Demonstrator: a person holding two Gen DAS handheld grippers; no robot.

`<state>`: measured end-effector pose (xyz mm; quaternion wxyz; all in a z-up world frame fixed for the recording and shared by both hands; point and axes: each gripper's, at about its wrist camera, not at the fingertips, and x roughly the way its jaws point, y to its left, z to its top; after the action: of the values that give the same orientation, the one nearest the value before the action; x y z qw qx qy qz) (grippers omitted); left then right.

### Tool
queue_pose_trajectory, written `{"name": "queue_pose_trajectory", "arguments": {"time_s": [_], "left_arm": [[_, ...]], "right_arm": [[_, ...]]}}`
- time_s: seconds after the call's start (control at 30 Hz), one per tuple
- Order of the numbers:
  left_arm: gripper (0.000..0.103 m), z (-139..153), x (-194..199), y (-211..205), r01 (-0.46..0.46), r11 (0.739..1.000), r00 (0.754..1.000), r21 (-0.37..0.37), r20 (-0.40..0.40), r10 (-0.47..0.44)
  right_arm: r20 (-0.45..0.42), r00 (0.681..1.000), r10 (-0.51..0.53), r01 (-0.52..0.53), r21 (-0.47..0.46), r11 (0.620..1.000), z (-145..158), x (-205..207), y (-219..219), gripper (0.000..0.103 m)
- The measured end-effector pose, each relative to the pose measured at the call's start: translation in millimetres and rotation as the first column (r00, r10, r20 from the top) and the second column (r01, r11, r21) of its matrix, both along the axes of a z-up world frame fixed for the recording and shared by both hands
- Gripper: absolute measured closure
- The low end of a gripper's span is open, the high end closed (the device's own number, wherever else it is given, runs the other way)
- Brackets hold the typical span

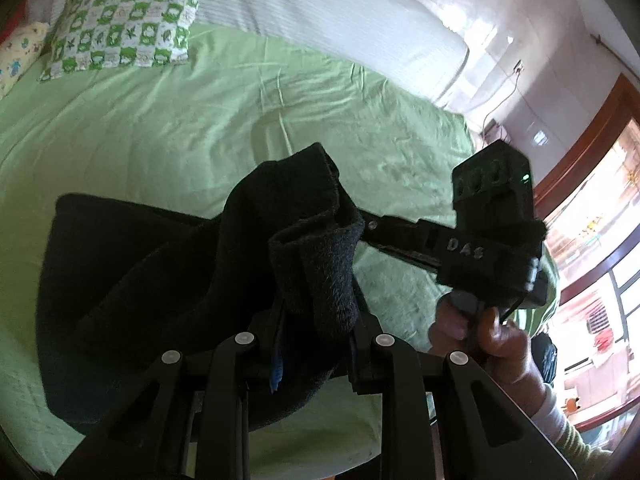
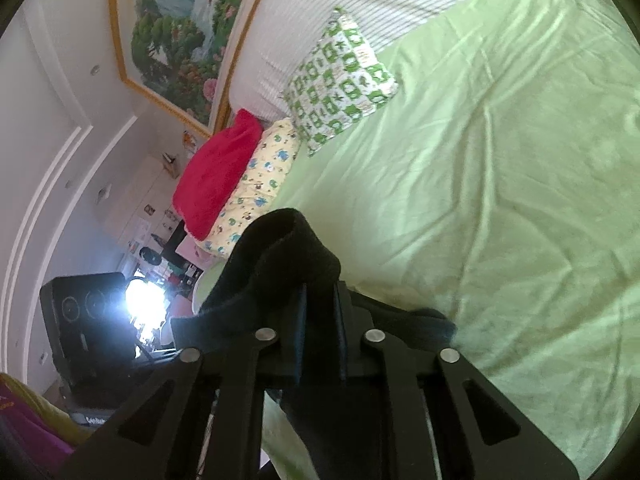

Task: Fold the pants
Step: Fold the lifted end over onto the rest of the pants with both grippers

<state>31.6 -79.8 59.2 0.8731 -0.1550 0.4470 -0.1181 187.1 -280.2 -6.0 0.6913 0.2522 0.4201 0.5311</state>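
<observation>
1. Left wrist: left gripper (image 1: 316, 300) was clamped on black pants (image 1: 168, 280), held above green bed sheet (image 1: 160, 128); right gripper (image 1: 496, 224) seen at right.
2. Right wrist: right gripper (image 2: 320, 312) pinched pants edge. Judged early; no finished fold visible, folds remained.

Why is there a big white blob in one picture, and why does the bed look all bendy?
Right wrist view: the white blob is bright glare that washes out whatever is there, beside the other claw's device. Both views: the fisheye lens curves the green bed sheet and darkens the corners. Left wrist view: the window is overexposed, and the black pants lose detail.
</observation>
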Motion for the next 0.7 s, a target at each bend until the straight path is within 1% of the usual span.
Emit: {"name": "queue_pose_trajectory", "arguments": {"time_s": [0.2, 0.4, 0.47, 0.5, 0.53, 0.57, 0.6, 0.63, 0.7], "left_arm": [[0.079, -10.1, 5.2, -5.7, 0.011, 1.0, 1.0, 0.015, -0.018, -0.011], [0.079, -13.2, 3.1, -16.7, 0.036, 0.997, 0.999, 0.069, -0.005, -0.036], [0.075, -15.7, 2.5, -19.1, 0.055, 0.995, 0.998, 0.077, -0.012, -0.054], [0.063, -15.8, 1.3, -18.6, 0.061, 0.996, 0.998, 0.071, -0.013, -0.061], [0.052, -16.1, 0.4, -17.5, 0.076, 0.996, 0.997, 0.038, -0.018, -0.075], [0.049, -15.7, -0.8, -15.8, 0.082, 0.997, 0.996, 0.007, -0.02, -0.082], [0.047, -14.8, -2.5, -14.1, 0.082, 0.997, 0.996, -0.008, -0.021, -0.082], [0.044, -14.2, -3.7, -13.1, 0.086, 0.996, 0.996, -0.013, -0.023, -0.086], [0.043, -13.0, -6.9, -8.9, 0.096, 0.995, 0.995, -0.027, -0.033, -0.097]], "right_arm": [[0.023, 1.0, -0.013, 0.014, -0.056, 0.998, -1.6, -5.9, -3.5, 0.102], [0.038, 0.998, -0.045, 0.048, -0.082, 0.995, -0.6, -13.4, -13.2, 0.102], [0.038, 0.997, -0.062, 0.065, -0.094, 0.993, -1.3, -16.1, -16.8, 0.102], [0.034, 0.997, -0.071, 0.074, -0.1, 0.992, -1.9, -17.1, -18.5, 0.102], [0.026, 0.996, -0.08, 0.082, -0.104, 0.991, -2.7, -18.4, -21.2, 0.102], [0.023, 0.996, -0.087, 0.089, -0.108, 0.99, -1.8, -19.9, -21.5, 0.102], [0.024, 0.995, -0.1, 0.102, -0.116, 0.988, -1.2, -21.1, -23.4, 0.102], [0.027, 0.993, -0.116, 0.119, -0.129, 0.984, -0.1, -22.6, -26.0, 0.102], [0.028, 0.988, -0.155, 0.157, -0.154, 0.975, 2.9, -24.8, -31.3, 0.101]]}}
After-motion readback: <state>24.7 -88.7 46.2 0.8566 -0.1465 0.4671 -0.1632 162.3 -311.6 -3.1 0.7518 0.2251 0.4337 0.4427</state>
